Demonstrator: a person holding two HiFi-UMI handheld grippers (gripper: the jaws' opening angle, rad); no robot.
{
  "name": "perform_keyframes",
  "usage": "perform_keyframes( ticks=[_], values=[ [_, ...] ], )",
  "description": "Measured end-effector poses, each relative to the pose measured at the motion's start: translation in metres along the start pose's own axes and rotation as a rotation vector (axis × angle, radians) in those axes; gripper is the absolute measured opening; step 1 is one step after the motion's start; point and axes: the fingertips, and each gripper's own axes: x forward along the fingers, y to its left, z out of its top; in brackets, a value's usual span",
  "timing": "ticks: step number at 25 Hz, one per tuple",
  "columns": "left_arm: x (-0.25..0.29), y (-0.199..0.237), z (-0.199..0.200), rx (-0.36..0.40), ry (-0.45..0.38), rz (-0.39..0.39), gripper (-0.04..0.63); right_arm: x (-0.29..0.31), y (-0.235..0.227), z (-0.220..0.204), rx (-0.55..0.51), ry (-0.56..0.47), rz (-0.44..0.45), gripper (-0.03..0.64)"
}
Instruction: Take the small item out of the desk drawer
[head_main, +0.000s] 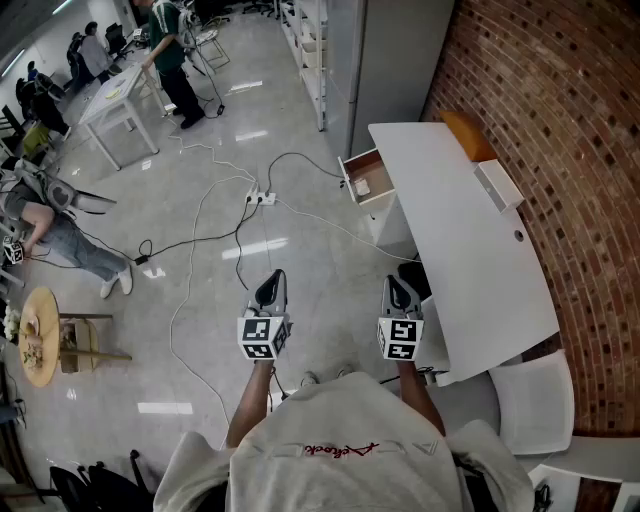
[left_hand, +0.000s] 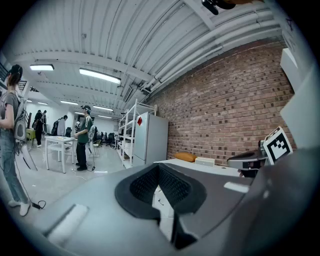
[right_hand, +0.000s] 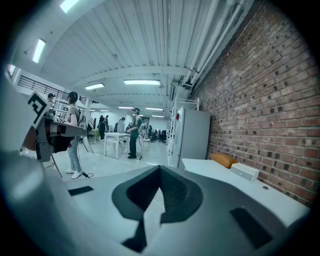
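Note:
The white desk (head_main: 460, 230) stands along the brick wall at the right of the head view. Its far-end drawer (head_main: 365, 178) is pulled open, and a small white item (head_main: 362, 187) lies inside. My left gripper (head_main: 271, 288) and right gripper (head_main: 399, 292) hang side by side over the floor, close to my body and well short of the drawer. Both look shut with nothing between the jaws. The left gripper (left_hand: 159, 167) points along the room, with the desk (left_hand: 200, 166) to its right. The right gripper (right_hand: 160, 171) faces the desk top (right_hand: 225, 175).
An orange cushion (head_main: 468, 135) and a white box (head_main: 497, 183) sit on the desk. A grey cabinet (head_main: 385, 60) stands beyond the drawer. Cables and a power strip (head_main: 262, 198) cross the floor ahead. A white chair (head_main: 535, 395) is at my right; people stand at the left.

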Motion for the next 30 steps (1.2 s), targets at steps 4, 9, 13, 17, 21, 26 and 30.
perform_keyframes(
  ticks=[4,9,13,17,21,26,30],
  values=[
    [0.002,-0.003,0.001,-0.002,0.004,-0.005,0.009,0.000,-0.001,0.000,0.000,0.001,-0.003,0.012],
    [0.006,-0.006,0.002,0.003,0.002,-0.005,0.009,0.001,-0.007,-0.001,0.001,0.005,-0.004,0.011],
    [0.011,-0.009,0.002,0.004,0.003,-0.007,0.009,0.002,-0.012,0.001,0.010,-0.006,-0.003,0.012],
    [0.012,-0.011,0.002,0.014,0.005,-0.002,0.009,0.006,-0.015,0.002,0.013,-0.018,0.008,0.012],
    [0.015,-0.015,0.001,0.012,0.009,0.005,0.009,0.010,-0.018,0.001,0.005,-0.021,0.020,0.012],
    [0.025,-0.026,0.004,0.017,0.007,0.010,0.009,0.014,-0.029,0.000,-0.001,-0.020,0.039,0.012],
    [0.034,-0.036,0.004,0.019,0.007,0.013,0.009,0.017,-0.041,-0.004,-0.004,-0.020,0.052,0.011]
  ],
)
